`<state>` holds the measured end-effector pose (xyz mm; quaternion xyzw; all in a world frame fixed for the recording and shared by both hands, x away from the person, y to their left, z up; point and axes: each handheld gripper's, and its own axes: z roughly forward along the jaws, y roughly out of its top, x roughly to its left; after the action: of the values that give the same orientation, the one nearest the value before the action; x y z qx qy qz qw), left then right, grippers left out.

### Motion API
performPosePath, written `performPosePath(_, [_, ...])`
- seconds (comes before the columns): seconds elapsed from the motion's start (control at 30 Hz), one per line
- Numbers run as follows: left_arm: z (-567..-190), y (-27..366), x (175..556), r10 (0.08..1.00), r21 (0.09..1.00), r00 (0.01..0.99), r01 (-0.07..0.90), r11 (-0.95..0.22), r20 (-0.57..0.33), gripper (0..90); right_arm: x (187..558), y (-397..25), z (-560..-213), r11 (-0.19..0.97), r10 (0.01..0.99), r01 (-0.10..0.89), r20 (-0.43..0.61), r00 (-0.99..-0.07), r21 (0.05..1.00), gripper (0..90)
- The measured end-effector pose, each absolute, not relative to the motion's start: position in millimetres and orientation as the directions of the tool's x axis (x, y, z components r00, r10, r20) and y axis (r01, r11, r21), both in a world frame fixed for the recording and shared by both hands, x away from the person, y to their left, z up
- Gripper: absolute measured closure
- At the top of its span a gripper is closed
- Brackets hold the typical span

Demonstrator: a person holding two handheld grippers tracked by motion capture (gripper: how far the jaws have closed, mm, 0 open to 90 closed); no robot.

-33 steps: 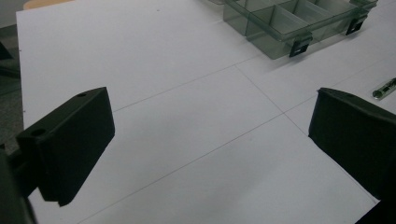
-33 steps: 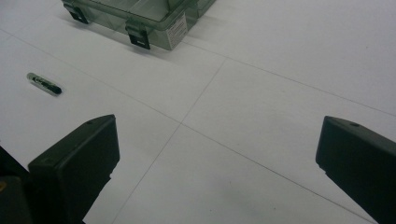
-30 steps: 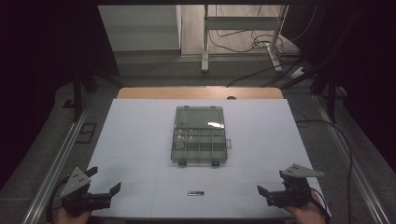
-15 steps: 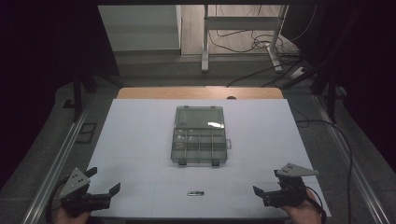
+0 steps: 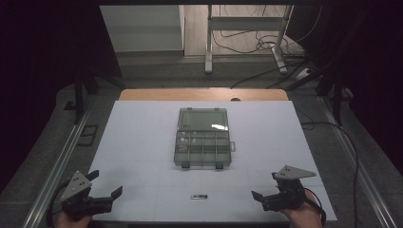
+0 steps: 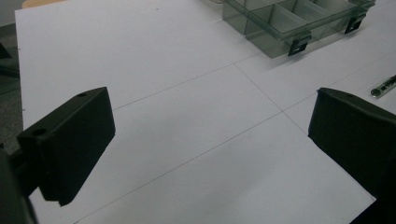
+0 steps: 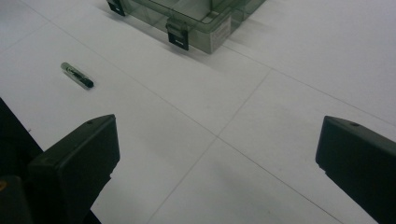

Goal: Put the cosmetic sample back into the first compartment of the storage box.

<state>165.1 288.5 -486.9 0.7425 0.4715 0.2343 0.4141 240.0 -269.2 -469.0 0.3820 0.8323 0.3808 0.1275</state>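
Observation:
A clear grey compartment box (image 5: 203, 137) lies in the middle of the white sheet (image 5: 142, 142), its lid folded back and two latches facing the near edge. A small dark cylindrical piece (image 5: 199, 196) lies alone in front of it. My left gripper (image 5: 105, 183) is open at the near left corner, with nothing between its jaws. My right gripper (image 5: 264, 185) is open at the near right, also holding nothing. In the left gripper view the box (image 6: 289, 18) and the small piece (image 6: 384, 86) sit ahead to the right. In the right gripper view the box (image 7: 196, 14) and the piece (image 7: 77, 75) sit ahead to the left.
A wooden table edge (image 5: 204, 94) shows beyond the sheet. Metal rails (image 5: 57, 166) run along both sides. Behind the table are a desk frame (image 5: 209, 42) and cables (image 5: 256, 45) on the floor. Thin grid lines cross the sheet.
My right gripper has shifted a little left toward the small piece. The left gripper has barely moved. The box and the piece are where they were.

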Motion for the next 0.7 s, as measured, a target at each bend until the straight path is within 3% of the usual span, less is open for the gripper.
performPosePath(0.7, [-487.3,288.7,166.4,0.883,0.833,0.467,0.508,-0.22,-0.052,0.9,247.2,-239.8,-466.6,0.455,0.664,0.505,0.099,-0.741,0.734,0.0])
